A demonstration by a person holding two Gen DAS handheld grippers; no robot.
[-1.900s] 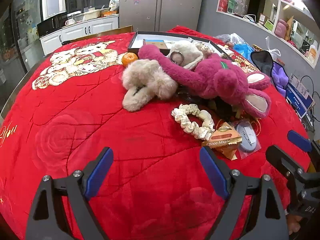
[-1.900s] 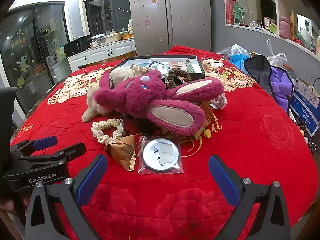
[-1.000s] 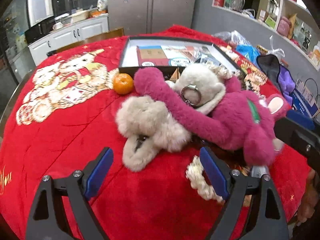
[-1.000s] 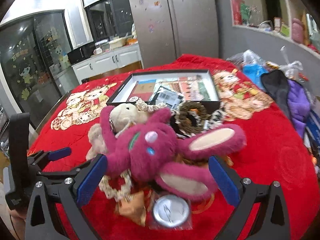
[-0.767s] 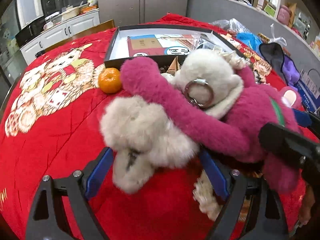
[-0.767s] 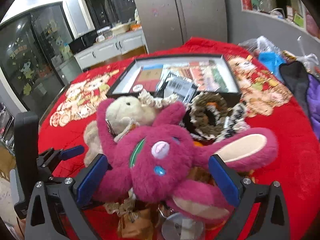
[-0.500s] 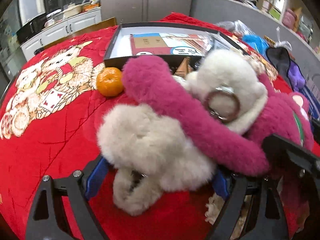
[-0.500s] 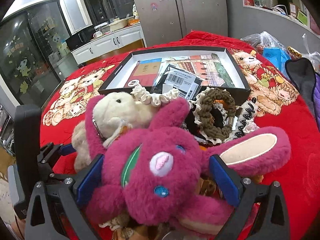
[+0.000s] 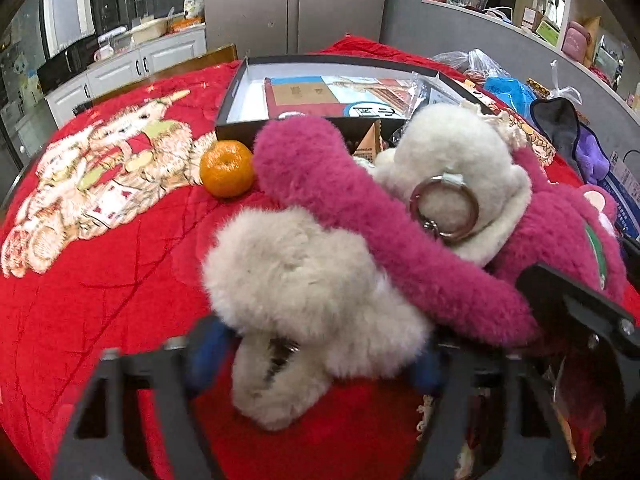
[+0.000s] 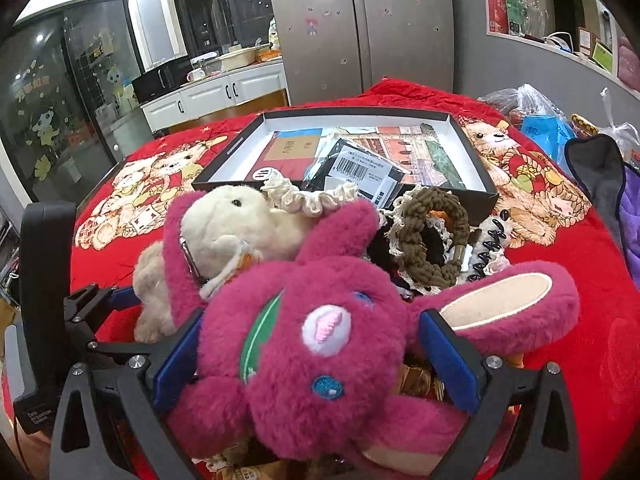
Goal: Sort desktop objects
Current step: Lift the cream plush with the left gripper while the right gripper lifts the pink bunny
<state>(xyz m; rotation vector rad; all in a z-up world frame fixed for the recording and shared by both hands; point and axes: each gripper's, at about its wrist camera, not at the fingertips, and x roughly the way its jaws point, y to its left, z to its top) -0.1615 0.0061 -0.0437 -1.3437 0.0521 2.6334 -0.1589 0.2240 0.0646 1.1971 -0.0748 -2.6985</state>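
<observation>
- The right gripper (image 10: 312,356) is built of black plastic arms with triangular cut-outs.
- Blue pads (image 10: 448,364) are fitted on its fingers.
- Silver screws are seen at the joints.
- The left gripper (image 9: 316,354) is made alike, black with blue pads (image 9: 206,354), blurred here.
- Small white lettering is printed on its body.

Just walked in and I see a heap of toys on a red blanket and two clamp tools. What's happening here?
A person is sorting the pile with a hand-held gripper in each hand. The left gripper straddles the cream plush toy, and the right gripper straddles the head of the pink plush rabbit. Both have their jaws apart around the fur, neither toy lifted yet. The black box behind the pile already holds cards and packets.
</observation>
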